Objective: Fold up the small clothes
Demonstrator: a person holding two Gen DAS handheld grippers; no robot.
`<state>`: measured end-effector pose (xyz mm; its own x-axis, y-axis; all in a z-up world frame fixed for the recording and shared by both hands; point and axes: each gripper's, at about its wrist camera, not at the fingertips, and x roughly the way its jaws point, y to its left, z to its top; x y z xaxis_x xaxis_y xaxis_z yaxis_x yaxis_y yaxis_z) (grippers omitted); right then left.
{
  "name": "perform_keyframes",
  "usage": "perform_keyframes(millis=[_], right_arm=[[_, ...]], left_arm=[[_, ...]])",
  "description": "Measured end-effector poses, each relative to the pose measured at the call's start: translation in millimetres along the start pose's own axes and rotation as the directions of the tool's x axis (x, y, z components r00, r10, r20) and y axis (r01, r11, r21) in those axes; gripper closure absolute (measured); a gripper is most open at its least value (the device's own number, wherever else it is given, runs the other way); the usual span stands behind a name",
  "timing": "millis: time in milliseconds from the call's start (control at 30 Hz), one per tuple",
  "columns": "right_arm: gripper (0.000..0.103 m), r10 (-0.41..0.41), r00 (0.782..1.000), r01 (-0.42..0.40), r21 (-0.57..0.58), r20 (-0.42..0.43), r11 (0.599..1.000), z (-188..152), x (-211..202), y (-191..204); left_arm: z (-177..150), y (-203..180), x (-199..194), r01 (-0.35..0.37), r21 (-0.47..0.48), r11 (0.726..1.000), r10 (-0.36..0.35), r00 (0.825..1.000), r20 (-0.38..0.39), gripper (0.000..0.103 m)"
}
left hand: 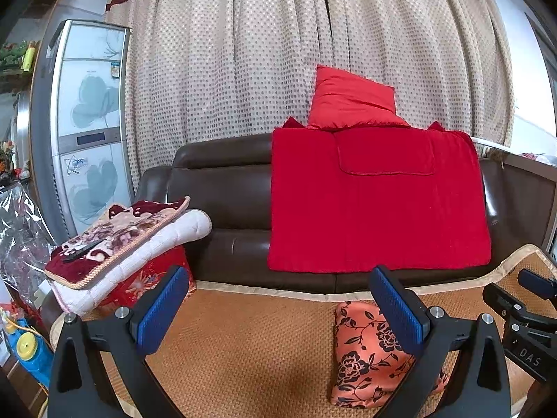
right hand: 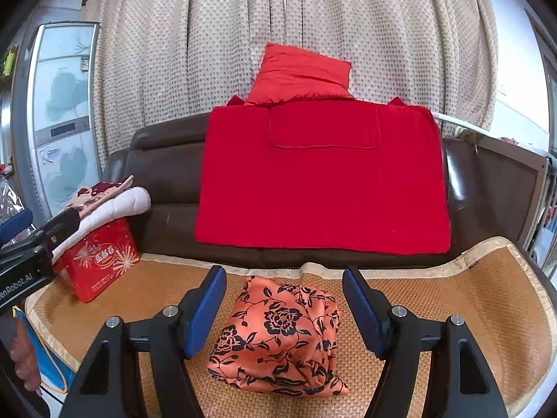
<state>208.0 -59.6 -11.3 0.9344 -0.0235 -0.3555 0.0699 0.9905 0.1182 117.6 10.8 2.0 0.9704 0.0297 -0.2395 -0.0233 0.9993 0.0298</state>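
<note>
A folded orange garment with black flowers lies on the woven mat covering the sofa seat. It also shows in the left wrist view, partly behind my left gripper's right finger. My right gripper is open and empty, held just above and in front of the garment, with the jaws wide to either side of it. My left gripper is open and empty, to the left of the garment over bare mat. The right gripper's body shows at the right edge of the left view.
A red blanket hangs over the brown sofa back, with a red cushion on top. At the left, folded quilts sit on a red box. A curtain and a tall appliance stand behind.
</note>
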Motion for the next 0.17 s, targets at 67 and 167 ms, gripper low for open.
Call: perform_keyframes(millis=[67,167], right_arm=[[0.030,0.002,1.000,-0.002,0.002,-0.005,1.000,0,8,-1],[0.030,0.023,1.000,-0.022,0.019,-0.020,1.000,-1,28,-10]], left_arm=[[0,-1,9,0.013,-0.004,1.000,-0.013,1.000,-0.004,0.000],[-4,-2,32,0.029,-0.001,1.000,-0.029,0.999,-0.028,0.000]])
